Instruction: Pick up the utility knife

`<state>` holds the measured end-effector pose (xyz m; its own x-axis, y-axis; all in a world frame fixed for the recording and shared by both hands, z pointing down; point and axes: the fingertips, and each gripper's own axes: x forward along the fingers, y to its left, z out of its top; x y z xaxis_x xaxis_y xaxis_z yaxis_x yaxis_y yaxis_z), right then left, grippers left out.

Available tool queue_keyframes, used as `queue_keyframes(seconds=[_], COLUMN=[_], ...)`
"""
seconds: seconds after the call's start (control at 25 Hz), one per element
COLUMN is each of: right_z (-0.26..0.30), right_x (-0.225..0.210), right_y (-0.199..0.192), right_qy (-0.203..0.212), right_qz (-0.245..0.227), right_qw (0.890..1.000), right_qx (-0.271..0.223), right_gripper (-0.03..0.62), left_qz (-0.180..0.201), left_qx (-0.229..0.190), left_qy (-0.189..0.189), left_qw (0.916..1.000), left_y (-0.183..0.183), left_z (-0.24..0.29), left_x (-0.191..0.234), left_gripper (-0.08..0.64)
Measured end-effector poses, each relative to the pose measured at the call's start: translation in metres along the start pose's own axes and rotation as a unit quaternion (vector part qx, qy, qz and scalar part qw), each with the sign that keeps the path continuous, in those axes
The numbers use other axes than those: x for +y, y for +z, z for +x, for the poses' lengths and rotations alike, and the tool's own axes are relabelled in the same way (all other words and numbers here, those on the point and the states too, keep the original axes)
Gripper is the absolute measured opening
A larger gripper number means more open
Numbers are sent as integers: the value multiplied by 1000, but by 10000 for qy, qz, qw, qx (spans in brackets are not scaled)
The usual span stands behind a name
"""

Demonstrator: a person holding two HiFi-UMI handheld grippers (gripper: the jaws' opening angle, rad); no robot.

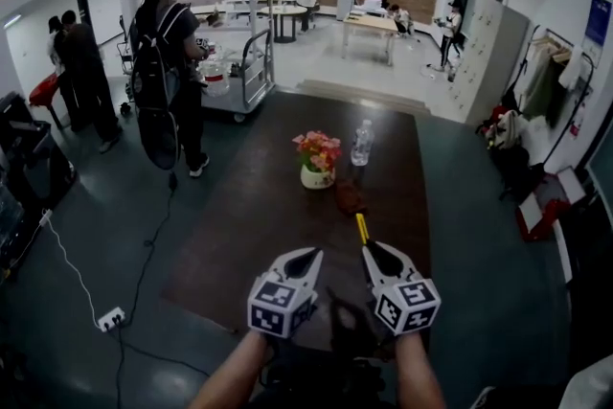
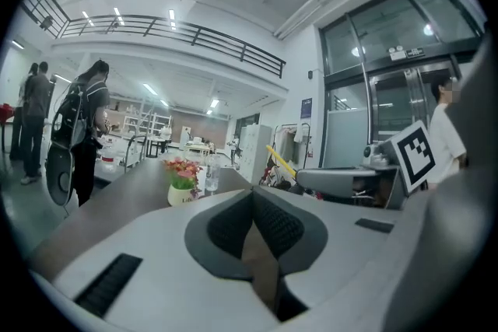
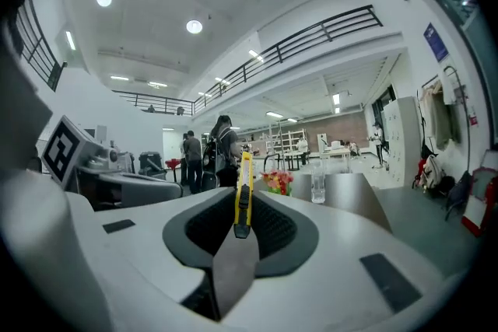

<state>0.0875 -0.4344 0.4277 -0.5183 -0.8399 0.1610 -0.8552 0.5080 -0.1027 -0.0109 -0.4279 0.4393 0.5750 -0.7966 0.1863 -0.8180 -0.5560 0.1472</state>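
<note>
**Utility knife [image 3: 243, 183] clamped in the right gripper [image 1: 368, 250], clear of the worktop [image 1: 259, 206]**

The right gripper view alone shows the grip closely. The yellow knife stands on edge between the two dark ribbed pads, which press on both its flat sides. A black slider on its upper edge sits just inside the jaws, and the rest of the handle reaches forward past their tips.

The head view shows that yellow length only as a thin bar sticking out ahead of the right gripper. It does show both grippers side by side, held out over the near end of the dark worktop. A flower pot [image 1: 317, 163] and a clear water bottle [image 1: 361, 142] stand further along it.

The left gripper [image 1: 311, 254] has its jaws brought together at the tips with nothing between them, as its own view shows. That view also catches the knife from the side, slanting up out of the neighbouring gripper.

Black-and-white square markers cover the cubes on both grippers. The pot carries some small print, too small to read. A blue wall sign in the right gripper view is likewise unreadable.
</note>
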Motion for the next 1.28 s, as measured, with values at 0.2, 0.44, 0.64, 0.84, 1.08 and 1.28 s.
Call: queue_keyframes(seconds=[0.2, 0.44, 0.64, 0.84, 1.08, 1.28], right_z=[-11, -18, -24, -26, -23, -19], right_x=[13, 27, 38, 39, 40, 38], right_y=[39, 65, 80, 86, 80, 80], right_qy=[79, 243, 335, 410, 472, 474], right_qz=[-81, -167, -220, -255, -288, -232], right_qw=[9988, 9962, 9945, 9930, 9924, 9932], right_qx=[-471, -816, -966, -1082, -1097, -1043], right_gripper=[75, 75, 75, 75, 75, 75], left_qz=[107, 235, 265, 311, 351, 353], left_qx=[-262, -447, -553, -582, -583, -550], left_qy=[-85, -138, -136, -124, -121, -109], left_qw=[9996, 9986, 9980, 9977, 9976, 9978], left_y=[27, 50, 60, 64, 65, 65], left_z=[-7, -16, -22, -24, -26, -23], left_x=[-7, -13, -14, -16, -14, -11], left_gripper=[6, 6, 6, 6, 6, 6])
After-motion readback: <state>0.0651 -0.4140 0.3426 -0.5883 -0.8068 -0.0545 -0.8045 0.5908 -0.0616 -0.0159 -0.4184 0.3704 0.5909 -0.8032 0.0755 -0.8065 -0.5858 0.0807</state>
